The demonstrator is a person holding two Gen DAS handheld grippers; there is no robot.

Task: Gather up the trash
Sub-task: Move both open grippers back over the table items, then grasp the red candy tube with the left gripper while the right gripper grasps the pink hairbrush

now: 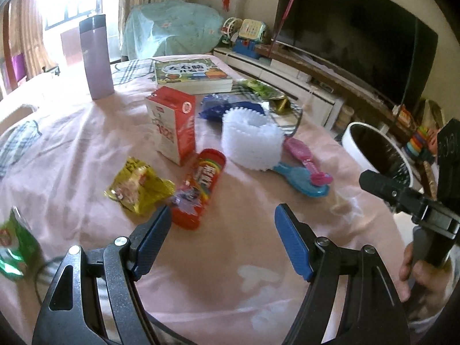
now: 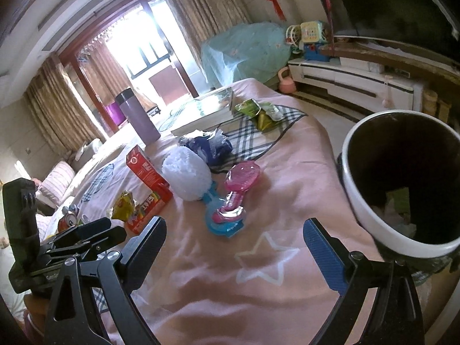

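My left gripper (image 1: 222,230) is open and empty above the pink cloth (image 1: 230,287). Just ahead of its left finger lie a red candy tube (image 1: 201,184) and a yellow snack wrapper (image 1: 138,187). A green wrapper (image 1: 17,247) lies at the far left. A blue wrapper (image 1: 215,106) and green-gold wrappers (image 1: 264,92) lie further back. My right gripper (image 2: 234,247) is open and empty beside the white trash bin (image 2: 362,201), which holds some scraps. The bin also shows in the left wrist view (image 1: 353,143).
A red-white carton (image 1: 172,123), a white frilly roll (image 1: 253,141), blue (image 1: 299,178) and pink (image 1: 302,158) hairbrushes, a book (image 1: 192,74) and a purple flask (image 1: 96,57) stand on the cloth. A crushed can (image 2: 67,220) lies at the left. A TV (image 1: 359,43) stands behind.
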